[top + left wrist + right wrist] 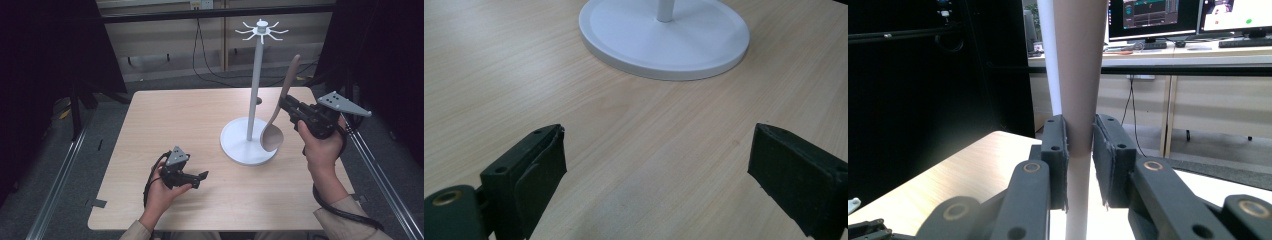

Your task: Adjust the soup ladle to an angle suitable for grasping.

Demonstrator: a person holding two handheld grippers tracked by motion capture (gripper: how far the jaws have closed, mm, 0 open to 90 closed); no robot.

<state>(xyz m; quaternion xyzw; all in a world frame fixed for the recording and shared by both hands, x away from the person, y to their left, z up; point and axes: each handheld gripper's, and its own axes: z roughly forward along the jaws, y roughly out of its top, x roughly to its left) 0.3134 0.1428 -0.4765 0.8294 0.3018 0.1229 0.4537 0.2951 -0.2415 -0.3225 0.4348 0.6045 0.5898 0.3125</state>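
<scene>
Table (165, 125): light wood, seen from above in the high view.
Stand (248, 146): white, round base on the table right of centre, with a thin upright pole and hooks fanning out at the top.
Spoon (272, 134): wooden, held up off the table, bowl low over the right edge of the stand's base, handle slanting up beside the pole.
Right gripper (289, 106): raised at the table's right, jaws closed on the spoon handle (1079, 100).
Left gripper (201, 176): low over the table's near left, jaws spread wide and holding nothing, pointing toward the stand's base (664, 45).
</scene>
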